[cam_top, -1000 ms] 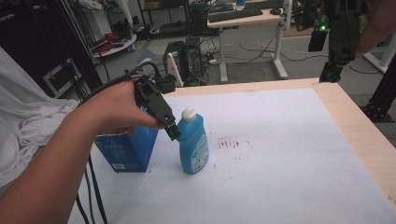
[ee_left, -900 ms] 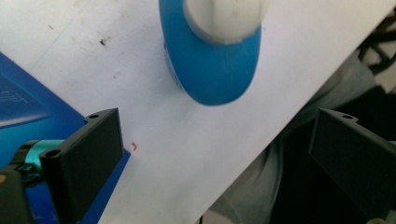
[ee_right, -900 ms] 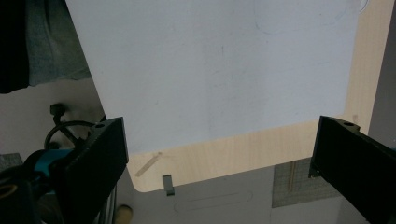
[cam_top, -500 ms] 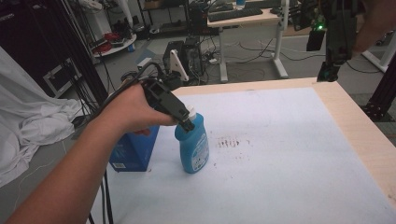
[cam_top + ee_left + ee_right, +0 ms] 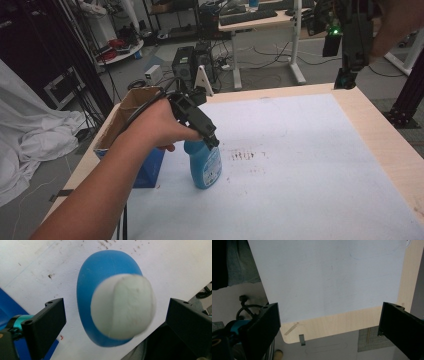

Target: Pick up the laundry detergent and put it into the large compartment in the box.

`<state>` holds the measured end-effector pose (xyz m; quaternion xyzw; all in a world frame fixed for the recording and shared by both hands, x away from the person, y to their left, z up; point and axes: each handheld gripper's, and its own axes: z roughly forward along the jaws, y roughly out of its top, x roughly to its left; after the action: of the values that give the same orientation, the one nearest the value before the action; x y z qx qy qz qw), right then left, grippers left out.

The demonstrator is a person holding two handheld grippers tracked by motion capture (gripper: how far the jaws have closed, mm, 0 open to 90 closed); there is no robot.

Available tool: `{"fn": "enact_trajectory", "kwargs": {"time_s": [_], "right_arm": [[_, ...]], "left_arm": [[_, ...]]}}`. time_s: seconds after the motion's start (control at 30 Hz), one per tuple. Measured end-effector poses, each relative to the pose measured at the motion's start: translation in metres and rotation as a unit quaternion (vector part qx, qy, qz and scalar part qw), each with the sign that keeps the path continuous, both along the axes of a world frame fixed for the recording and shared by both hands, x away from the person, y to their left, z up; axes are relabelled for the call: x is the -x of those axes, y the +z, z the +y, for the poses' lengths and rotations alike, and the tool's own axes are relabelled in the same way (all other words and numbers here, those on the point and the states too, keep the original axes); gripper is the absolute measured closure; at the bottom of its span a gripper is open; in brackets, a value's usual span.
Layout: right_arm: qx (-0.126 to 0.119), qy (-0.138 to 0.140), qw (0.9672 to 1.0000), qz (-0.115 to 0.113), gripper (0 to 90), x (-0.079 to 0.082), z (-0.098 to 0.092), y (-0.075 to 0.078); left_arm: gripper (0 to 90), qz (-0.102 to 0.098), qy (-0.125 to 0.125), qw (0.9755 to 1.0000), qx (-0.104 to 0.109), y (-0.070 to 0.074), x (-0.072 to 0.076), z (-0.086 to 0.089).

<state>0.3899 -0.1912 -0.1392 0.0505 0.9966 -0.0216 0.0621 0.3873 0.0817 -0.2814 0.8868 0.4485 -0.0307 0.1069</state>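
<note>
One blue bottle [image 5: 205,167] with a white cap [image 5: 123,306] stands on the table [image 5: 320,165], just right of one blue box [image 5: 148,162]. The left gripper [image 5: 214,141] hangs over the cap, jaws spread wide. The right gripper [image 5: 345,80] is high at the far right, jaws spread too.

Bottle [image 5: 205,167] cap behind left tongs [image 5: 212,141]; close-up cap blurred

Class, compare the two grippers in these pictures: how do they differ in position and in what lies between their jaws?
The left gripper is low over the table, at the top of the blue bottle; the right gripper is held high beyond the far table edge. The left's jaws flank the bottle's white cap without touching; the right's jaws have nothing between them. Both are black and stand open.
</note>
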Motion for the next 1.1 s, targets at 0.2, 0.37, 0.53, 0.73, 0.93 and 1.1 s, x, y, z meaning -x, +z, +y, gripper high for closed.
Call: {"fn": "enact_trajectory", "kwargs": {"time_s": [0.2,0.37,0.53,0.73,0.93,1.1], "right_arm": [[0.0,-0.003,1.0,0.001,2.6,-0.001,-0.001,-0.003],[0.002,-0.001,1.0,0.002,2.6,-0.002,-0.001,-0.005],[-0.001,0.0,1.0,0.0,2.6,-0.002,0.0,-0.005],[0.0,-0.001,1.0,-0.001,2.6,-0.002,0.001,-0.006],[-0.001,0.001,1.0,-0.002,2.6,-0.002,0.002,-0.006],[-0.001,-0.003,1.0,-0.001,2.6,-0.001,0.0,-0.007]], "left_arm": [[3.0,0.008,0.001,0.9997,-0.022,-0.01,-0.006,-0.008],[3.0,0.002,-0.001,0.9993,-0.038,-0.014,-0.007,-0.012],[3.0,-0.003,0.007,0.9989,-0.046,-0.016,-0.007,-0.012],[3.0,0.0,0.004,0.9987,-0.051,-0.018,-0.008,-0.014],[3.3,-0.002,0.004,0.998,-0.064,-0.021,-0.008,-0.019],[4.8,-0.006,0.003,0.9979,-0.064,-0.021,-0.008,-0.019]]}}
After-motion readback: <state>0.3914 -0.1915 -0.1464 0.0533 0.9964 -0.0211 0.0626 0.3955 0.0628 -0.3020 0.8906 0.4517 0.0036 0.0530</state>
